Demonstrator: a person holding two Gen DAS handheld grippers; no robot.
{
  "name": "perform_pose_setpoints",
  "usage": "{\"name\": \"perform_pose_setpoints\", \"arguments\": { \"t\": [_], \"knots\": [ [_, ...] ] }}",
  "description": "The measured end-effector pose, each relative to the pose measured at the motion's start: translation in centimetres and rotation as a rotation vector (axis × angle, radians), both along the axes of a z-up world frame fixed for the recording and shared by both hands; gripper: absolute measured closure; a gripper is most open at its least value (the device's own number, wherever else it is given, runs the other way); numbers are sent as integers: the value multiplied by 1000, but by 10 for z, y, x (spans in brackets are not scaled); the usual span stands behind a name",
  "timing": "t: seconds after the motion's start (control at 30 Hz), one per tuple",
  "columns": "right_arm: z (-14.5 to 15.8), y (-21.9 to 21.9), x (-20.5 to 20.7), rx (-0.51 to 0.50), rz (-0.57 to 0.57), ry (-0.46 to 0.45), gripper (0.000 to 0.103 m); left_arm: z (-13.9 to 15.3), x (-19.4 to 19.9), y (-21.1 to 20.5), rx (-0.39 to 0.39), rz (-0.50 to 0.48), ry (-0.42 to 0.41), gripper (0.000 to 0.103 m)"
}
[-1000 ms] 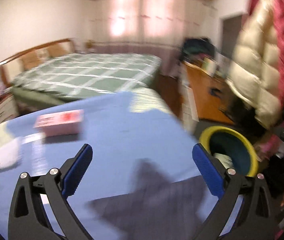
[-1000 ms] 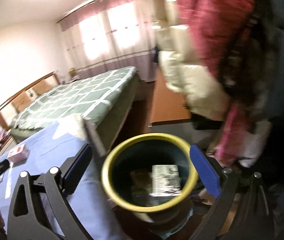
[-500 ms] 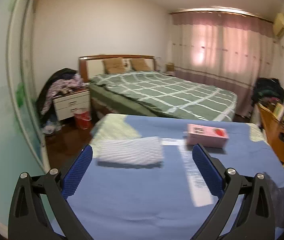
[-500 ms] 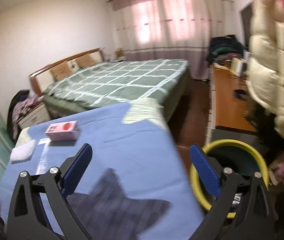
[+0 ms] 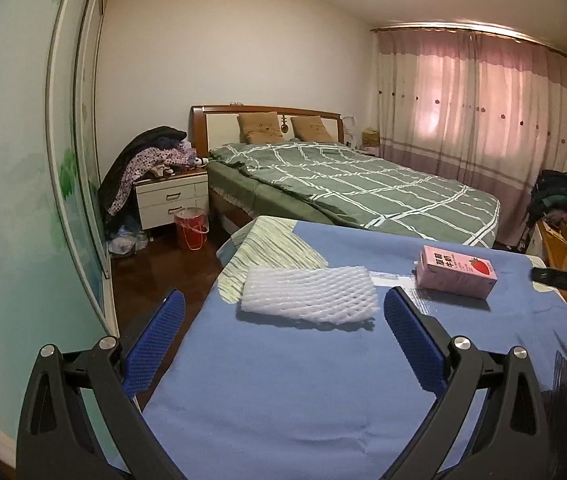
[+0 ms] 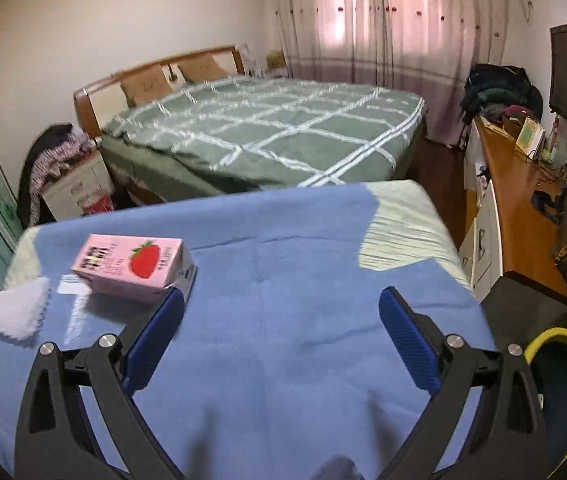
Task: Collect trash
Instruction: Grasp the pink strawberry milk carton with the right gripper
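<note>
A white foam net sleeve [image 5: 308,295] lies on the blue-covered table [image 5: 283,380], just beyond my open left gripper [image 5: 281,340], centred between its blue pads. A pink strawberry milk carton [image 5: 456,271] lies on its side further right, with a flat strip of paper [image 5: 415,298] beside it. In the right wrist view the carton [image 6: 133,267] sits just beyond the left finger of my open right gripper [image 6: 281,336], and the foam sleeve [image 6: 19,314] is at the far left. The yellow-rimmed bin [image 6: 563,380] stands low at the right, off the table's edge.
A bed with a green checked cover [image 5: 363,184] stands behind the table. A nightstand piled with clothes [image 5: 171,196] and a red bucket [image 5: 191,226] are at the left. A wooden desk [image 6: 519,200] runs along the right wall, near a dark box [image 6: 523,308].
Both grippers swung left, away from the bin and back over the table. The left one now faces the foam sleeve; the right one now faces the carton. Both stayed open.
</note>
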State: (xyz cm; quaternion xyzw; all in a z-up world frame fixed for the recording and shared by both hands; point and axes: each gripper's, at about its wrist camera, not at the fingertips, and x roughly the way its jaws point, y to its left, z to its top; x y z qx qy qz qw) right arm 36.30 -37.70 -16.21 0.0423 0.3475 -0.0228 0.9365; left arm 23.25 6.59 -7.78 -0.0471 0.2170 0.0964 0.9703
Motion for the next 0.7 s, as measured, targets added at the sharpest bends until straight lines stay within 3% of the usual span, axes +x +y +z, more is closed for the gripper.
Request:
{"name": "perform_pose_setpoints", "arguments": {
  "t": [0.27,0.47,0.7],
  "knots": [
    [-25,23,39,-37,27,68,10,-1,0,2,-1,21,3,5],
    [-24,54,18,-14,148,31,10,-4,3,10,-33,51,28,5],
    [-19,98,3,-46,326,10,10,-7,4,2,2,53,38,5]
  ]
}}
